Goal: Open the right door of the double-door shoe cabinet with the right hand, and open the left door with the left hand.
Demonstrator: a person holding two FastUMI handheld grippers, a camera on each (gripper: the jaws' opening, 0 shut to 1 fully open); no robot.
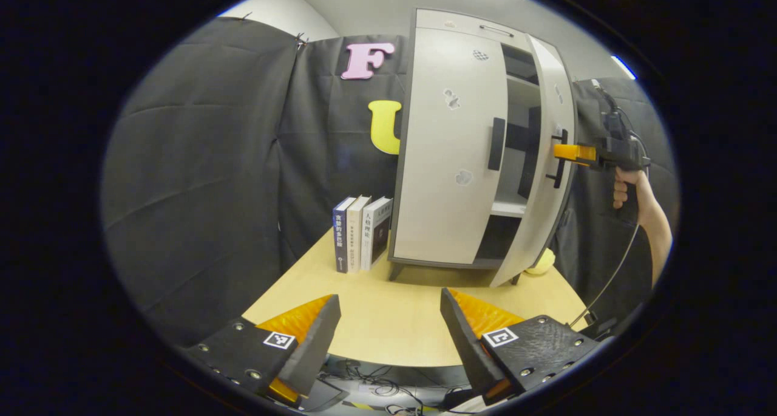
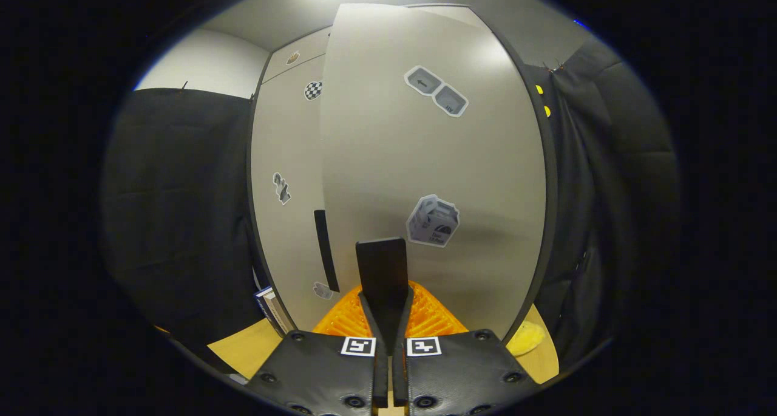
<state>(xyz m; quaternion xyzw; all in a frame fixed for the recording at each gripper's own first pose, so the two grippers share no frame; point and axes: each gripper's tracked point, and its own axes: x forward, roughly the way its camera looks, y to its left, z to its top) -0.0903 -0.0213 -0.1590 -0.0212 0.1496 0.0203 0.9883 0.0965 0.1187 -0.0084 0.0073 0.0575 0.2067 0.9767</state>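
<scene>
The pale grey shoe cabinet (image 1: 425,234) stands on the wooden table. Its right door (image 1: 546,179) is swung partly open, showing shelves inside. Its left door (image 1: 452,149) is closed, with a black handle (image 1: 496,144) at its inner edge. My right gripper (image 1: 561,151) is shut on the right door's black handle (image 1: 558,173). In the right gripper view that gripper (image 2: 387,297) clamps the handle (image 2: 381,261) against the right door (image 2: 425,161), with the left door (image 2: 285,161) beside it. My left gripper (image 1: 388,325) hangs open over the table's near edge, well short of the cabinet.
Three books (image 1: 362,232) stand upright left of the cabinet. A yellow object (image 1: 540,262) lies at the cabinet's right foot. A hand (image 1: 625,188) holds the right gripper, with a cable hanging from it. Bare table (image 1: 376,319) lies between my left gripper and the cabinet.
</scene>
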